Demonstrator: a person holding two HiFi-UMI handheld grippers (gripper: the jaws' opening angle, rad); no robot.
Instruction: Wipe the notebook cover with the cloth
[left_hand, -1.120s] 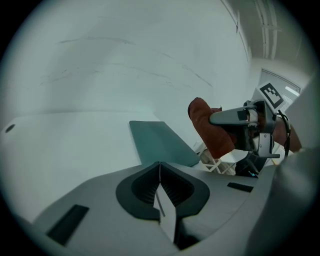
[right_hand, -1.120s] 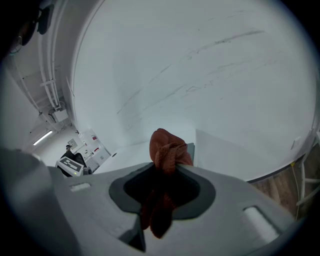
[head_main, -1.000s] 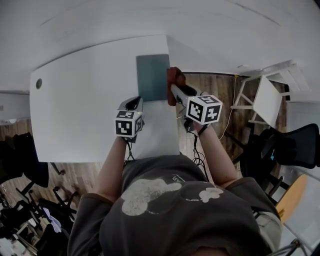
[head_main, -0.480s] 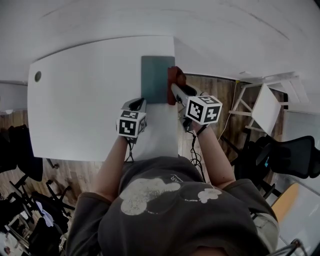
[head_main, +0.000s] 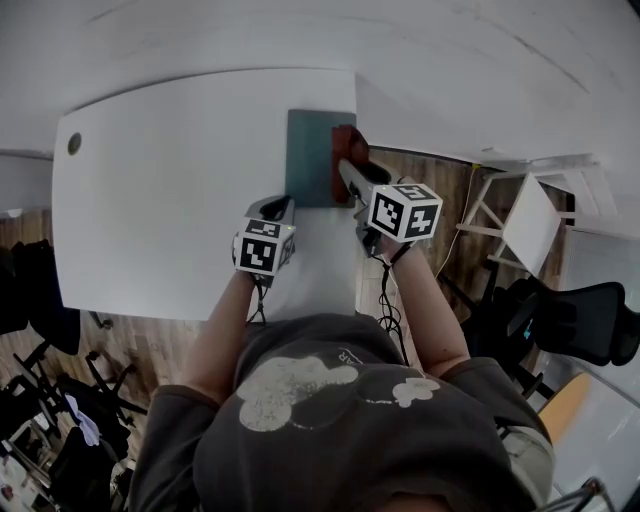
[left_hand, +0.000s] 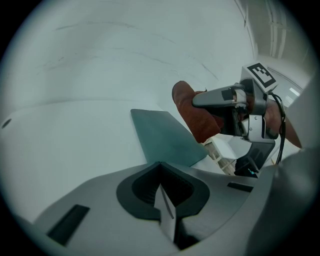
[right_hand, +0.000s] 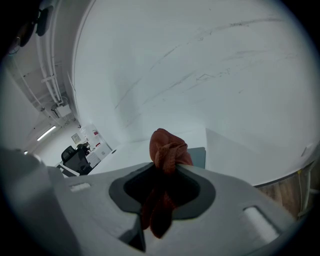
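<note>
A dark teal notebook (head_main: 308, 170) lies flat near the right edge of the white table (head_main: 170, 210). My right gripper (head_main: 346, 172) is shut on a bunched rust-red cloth (head_main: 347, 148), which hangs over the notebook's right edge. In the right gripper view the cloth (right_hand: 167, 149) fills the gap between the jaws, with a strip of notebook (right_hand: 199, 157) behind it. My left gripper (head_main: 272, 208) hovers just short of the notebook's near left corner, shut on nothing. In the left gripper view (left_hand: 162, 197) the notebook (left_hand: 165, 137), cloth (left_hand: 196, 114) and right gripper (left_hand: 225, 100) lie ahead.
The table's right edge runs just past the notebook, with wooden floor beyond. A white folding rack (head_main: 525, 210) and a black office chair (head_main: 590, 310) stand on the right. A cable grommet (head_main: 74, 143) sits at the table's far left corner.
The right gripper has carried the cloth slightly left, from beside the notebook onto its right edge. The left gripper has barely moved.
</note>
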